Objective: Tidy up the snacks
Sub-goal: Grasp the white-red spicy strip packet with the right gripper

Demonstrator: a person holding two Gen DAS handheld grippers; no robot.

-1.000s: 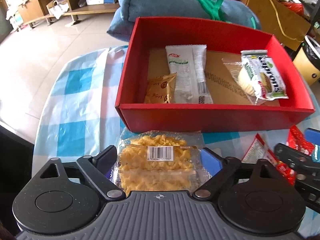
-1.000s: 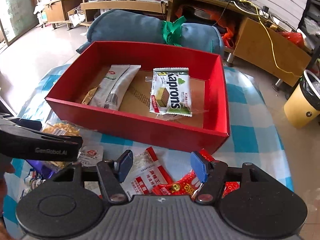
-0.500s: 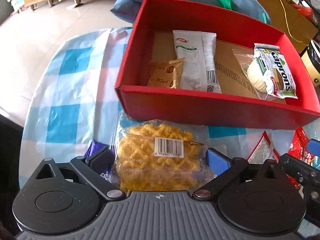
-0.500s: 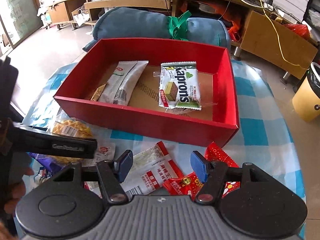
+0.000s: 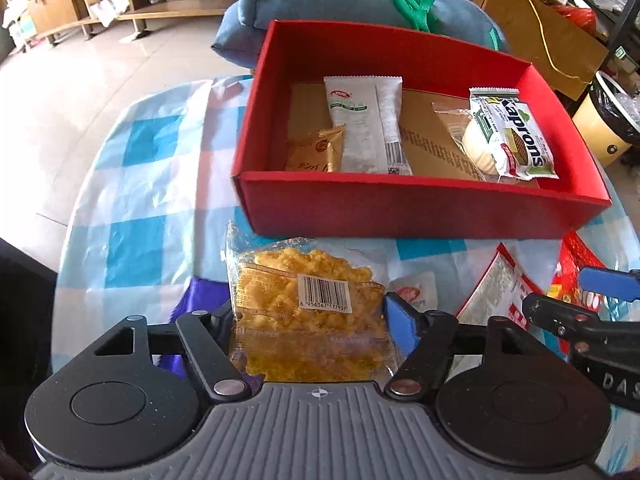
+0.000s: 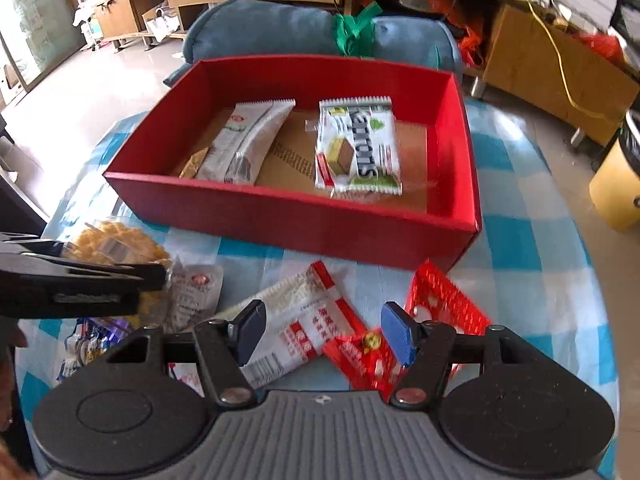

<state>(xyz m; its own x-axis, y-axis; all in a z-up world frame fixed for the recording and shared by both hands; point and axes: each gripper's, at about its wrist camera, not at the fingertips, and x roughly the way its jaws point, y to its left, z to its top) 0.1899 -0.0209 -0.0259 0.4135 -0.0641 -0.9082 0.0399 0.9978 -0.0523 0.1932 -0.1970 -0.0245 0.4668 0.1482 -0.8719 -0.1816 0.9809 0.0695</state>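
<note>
A: Left wrist view first. What has the left gripper (image 5: 310, 320) got?

B: A clear packet of yellow crisps (image 5: 308, 312) sits between its fingers, barcode up. The blue pad on one side is right at the packet's edge; the other finger is hidden behind it. So the fingers are closed in on the packet, which sits just in front of the red box (image 5: 420, 208).

A: And inside the box?

B: A white sachet (image 5: 366, 124) and a small gold packet (image 5: 316, 150) at its left end, touching. The Kaprons wafer pack (image 5: 514, 136) lies at the right end over a pale round snack. The box stands on a blue-checked tablecloth (image 5: 136, 200).

A: Now the right wrist view.

B: The right gripper (image 6: 324, 336) is wide open and grips nothing. Just in front of the box, a white-and-red packet (image 6: 304, 320) lies under the gap between its fingers, and a red packet (image 6: 440, 300) under its right finger. The left gripper comes in at the left, in front of the box's left corner, with the crisps in it.
</note>
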